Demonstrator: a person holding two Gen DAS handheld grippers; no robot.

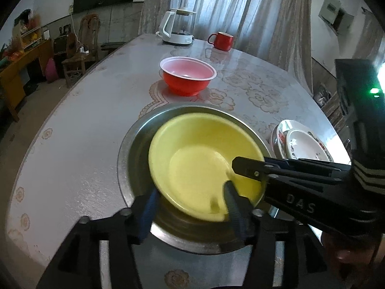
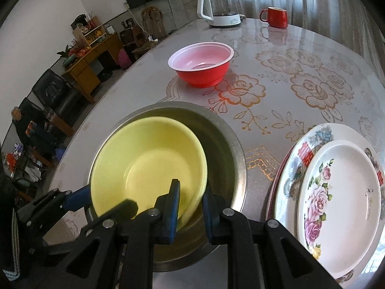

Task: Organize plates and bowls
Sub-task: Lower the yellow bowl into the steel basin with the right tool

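The left gripper (image 1: 190, 207) is reaching forward with its two fingers spread wide apart. The right gripper (image 2: 191, 207) is coming in from the right side, and its two blue fingers (image 2: 173, 213) are sitting closer together, a gap between them.

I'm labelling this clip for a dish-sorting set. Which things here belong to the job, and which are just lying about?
Belongs to the job: yellow bowl, steel bowl it sits in, red bowl, stacked plates.

Just lying about: kettle, red mug.
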